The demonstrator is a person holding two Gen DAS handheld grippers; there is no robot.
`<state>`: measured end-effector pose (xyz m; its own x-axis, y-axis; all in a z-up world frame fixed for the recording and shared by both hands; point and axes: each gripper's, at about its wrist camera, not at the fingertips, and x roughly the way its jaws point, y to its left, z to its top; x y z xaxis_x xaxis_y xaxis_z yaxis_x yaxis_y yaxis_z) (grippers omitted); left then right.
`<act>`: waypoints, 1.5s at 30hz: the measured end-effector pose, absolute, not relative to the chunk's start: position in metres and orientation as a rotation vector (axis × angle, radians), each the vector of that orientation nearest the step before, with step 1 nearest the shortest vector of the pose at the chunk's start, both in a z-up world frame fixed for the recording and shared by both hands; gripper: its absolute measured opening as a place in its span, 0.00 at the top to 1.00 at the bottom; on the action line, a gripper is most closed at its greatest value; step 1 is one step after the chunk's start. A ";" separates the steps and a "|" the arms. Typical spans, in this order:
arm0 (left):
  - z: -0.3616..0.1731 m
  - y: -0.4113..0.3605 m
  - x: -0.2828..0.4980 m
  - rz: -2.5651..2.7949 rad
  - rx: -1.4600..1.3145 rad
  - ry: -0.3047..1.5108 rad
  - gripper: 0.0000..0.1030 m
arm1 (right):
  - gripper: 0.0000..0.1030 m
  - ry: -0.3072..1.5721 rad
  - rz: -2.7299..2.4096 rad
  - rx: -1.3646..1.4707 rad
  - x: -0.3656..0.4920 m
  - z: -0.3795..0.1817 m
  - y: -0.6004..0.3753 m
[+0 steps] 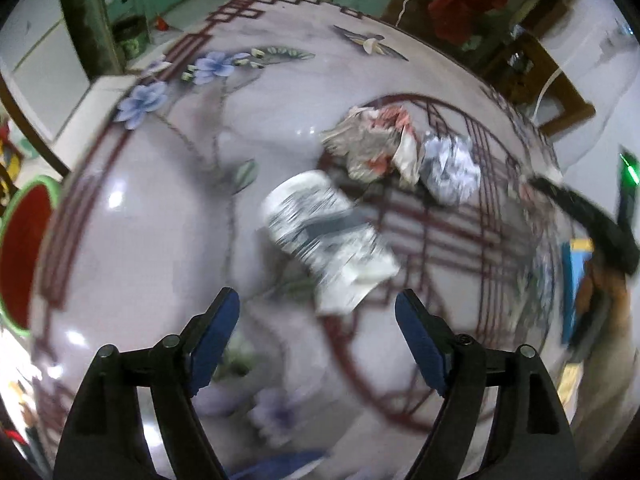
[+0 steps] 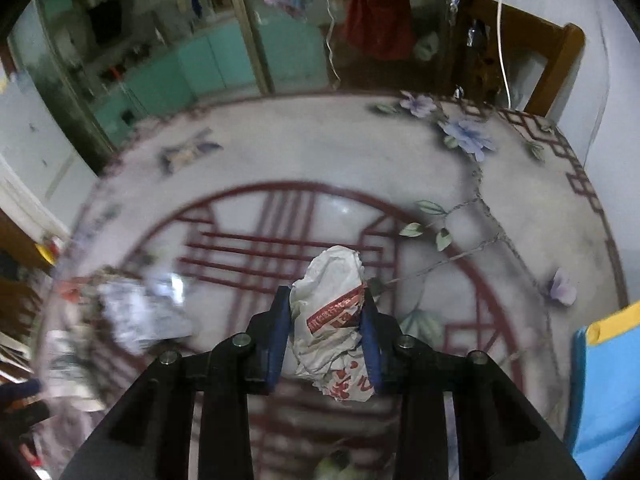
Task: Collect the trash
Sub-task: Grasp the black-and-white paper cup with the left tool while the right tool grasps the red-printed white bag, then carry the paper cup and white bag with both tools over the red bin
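i hold the crumpled wrapper (image 2: 334, 320) pinched in my right gripper (image 2: 326, 332) above the table (image 2: 280, 152), its long axis running away along the fingers. it looks soft and could slip out. my left gripper (image 1: 316, 344) hangs spread, empty, short of the newspaper wad (image 1: 328, 236).

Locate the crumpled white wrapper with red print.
In the right wrist view, the crumpled white wrapper with red print sits pinched between the right gripper pads, above the table's red lattice circle.

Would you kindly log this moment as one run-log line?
right gripper: shut on crumpled white red-printed paper wad | left gripper: open, above crumpled black-and-white printed paper | table: more wads left
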<state>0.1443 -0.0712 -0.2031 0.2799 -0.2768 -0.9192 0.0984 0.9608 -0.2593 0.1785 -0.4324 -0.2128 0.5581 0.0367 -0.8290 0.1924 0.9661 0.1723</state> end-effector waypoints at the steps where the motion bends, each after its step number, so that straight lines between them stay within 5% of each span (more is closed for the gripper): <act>1: -0.207 -0.075 0.150 -0.240 -0.179 1.267 0.22 | 0.71 0.961 -0.079 0.277 0.171 -0.209 -0.430; 5: -0.226 -0.086 0.167 -0.176 -0.258 1.292 0.24 | 0.71 0.926 -0.007 0.347 0.145 -0.199 -0.413; 7: -0.232 -0.088 0.168 -0.154 -0.290 1.296 0.42 | 0.71 0.922 0.022 0.367 0.136 -0.199 -0.404; 12: -0.228 -0.090 0.164 -0.146 -0.298 1.271 0.53 | 0.71 0.939 0.050 0.386 0.120 -0.208 -0.387; 45: -0.133 0.019 0.091 -0.175 -0.197 1.051 0.53 | 0.71 0.865 0.032 0.377 0.021 -0.136 -0.280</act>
